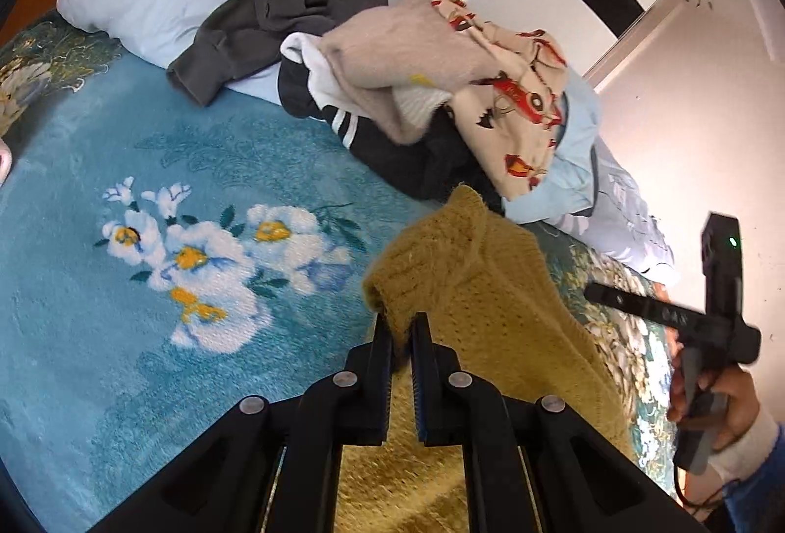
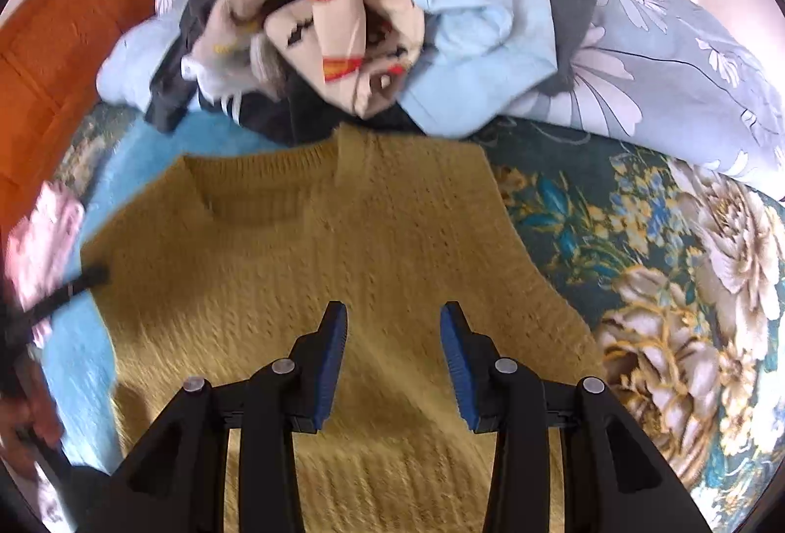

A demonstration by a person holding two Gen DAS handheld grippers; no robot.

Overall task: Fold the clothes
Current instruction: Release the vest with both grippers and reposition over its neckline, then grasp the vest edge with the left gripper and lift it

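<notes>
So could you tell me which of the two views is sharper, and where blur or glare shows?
Left wrist view: sharp on the sweater and the left gripper; glare washes out the wall at right. Right wrist view: motion blur smears the sweater knit and clothes pile; the right gripper stays crisp.

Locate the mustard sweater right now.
The mustard sweater lies spread on the teal floral blanket in the right wrist view, just in front of the clothes pile. The left gripper pinches one edge of it.

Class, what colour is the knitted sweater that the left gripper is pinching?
Mustard yellow. The sweater shows best in the right wrist view, spread flat on the bed.
</notes>
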